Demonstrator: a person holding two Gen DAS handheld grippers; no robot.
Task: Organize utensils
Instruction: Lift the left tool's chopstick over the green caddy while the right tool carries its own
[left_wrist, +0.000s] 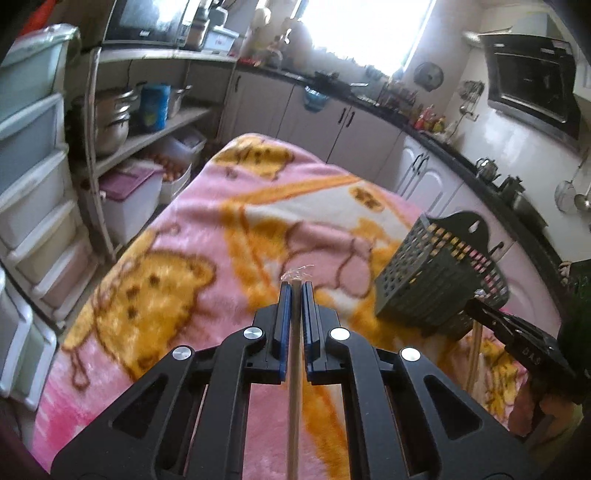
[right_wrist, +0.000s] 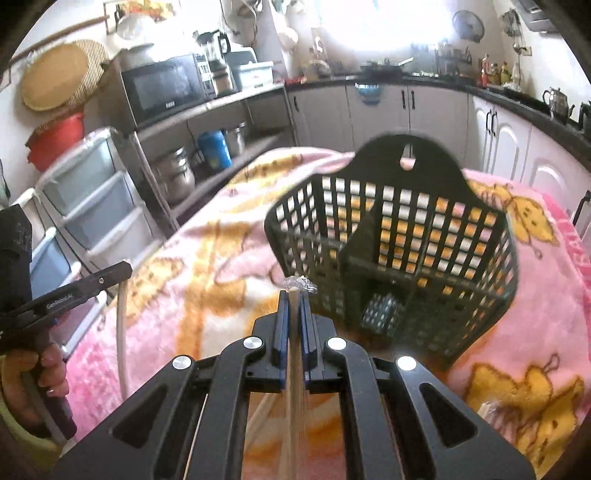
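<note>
left claw: the left gripper (left_wrist: 294, 286) sits at lower centre of its own view, jaws drawn in on a single wooden chopstick (left_wrist: 294, 387) that runs back down between the fingers; a scrap of clear wrap shows at the tip.
right claw: the right gripper (right_wrist: 292, 293) sits at lower centre of its view, jaws closed on a pale bundle of chopsticks (right_wrist: 293, 398); how many i cannot tell, they blur together. crinkled clear wrap sits at the tip here too.
utensil holder: the black mesh basket (right_wrist: 402, 258) lies tipped on the pink blanket (right_wrist: 207, 251), mouth turned toward the right claw, filling the centre right of that view. a divider splits it into compartments.
why held so: each stick lies lengthwise along the fingers, tip forward. my guess is that this lets it slide point-first into the open mouth.
other view of basket: at the right edge of the left view the black mesh basket (left_wrist: 439, 273) sits beside the right claw's arm.
edges: the rim with its hanging tab is the nearest thing to catch a tip.
open room: the blanket spreads bare across the middle and left of both views, giving the left claw free approach; cabinets and shelves (left_wrist: 147, 122) stand well apart, along the upper frame.
loose item: a small pale object at the lower right of the right view is too blurred to name.
</note>
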